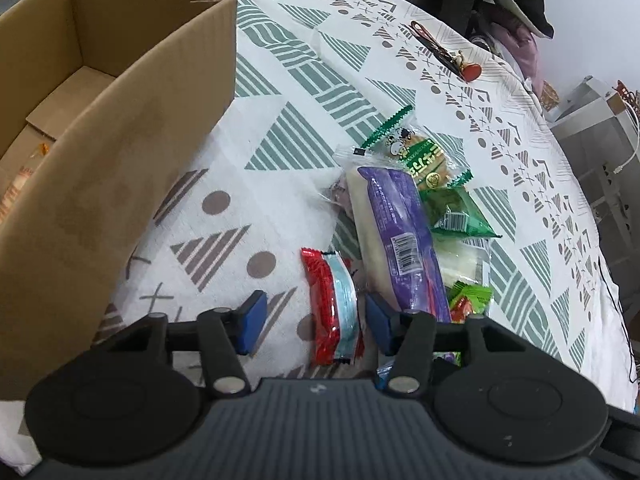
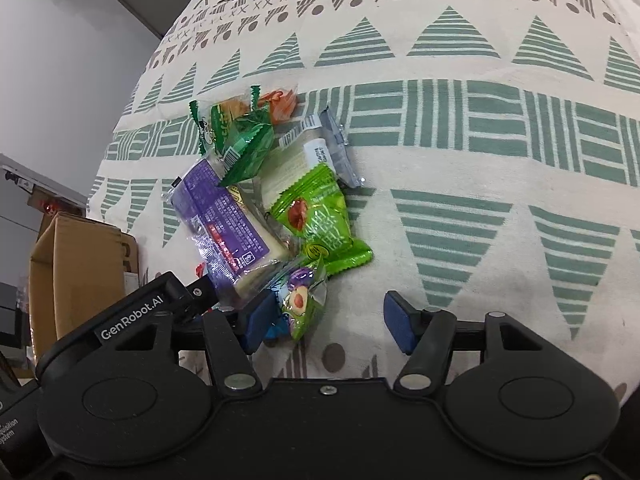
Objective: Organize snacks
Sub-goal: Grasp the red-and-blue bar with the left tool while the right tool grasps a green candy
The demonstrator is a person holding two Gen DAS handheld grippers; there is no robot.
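The snack pile (image 1: 404, 216) lies on the patterned tablecloth (image 1: 280, 148), to the right of the open cardboard box (image 1: 120, 152) in the left wrist view, apart from it with a strip of bare cloth between. At the pile's near edge, on the side toward the box, a red and pale blue packet (image 1: 332, 308) lies flat by itself; a long purple-wrapped bar (image 1: 400, 232) runs beside it, with a round biscuit in a green-edged wrapper (image 1: 416, 156) and a dark green packet (image 1: 456, 208) farther from the box.

The left gripper (image 1: 316, 322) is spread wide and holds nothing; the red and blue packet sits between its blue pads (image 1: 250, 320). The right gripper (image 2: 330, 322) is also released and empty. One pad is close against a small green packet with a purple picture (image 2: 302, 300), at the near end of the pile, below a bright green packet (image 2: 320, 220).

The step in hand looks like picking the red and blue packet for the box. To do it well, lower the left gripper until the pads straddle the packet's narrow width, and close across the filled middle, not the crimped end, which could slip out. The purple bar lies close to one pad, so keep that pad clear of its wrapper or both may lift. The box wall is tall, so the packet should be raised well above the rim before moving over.
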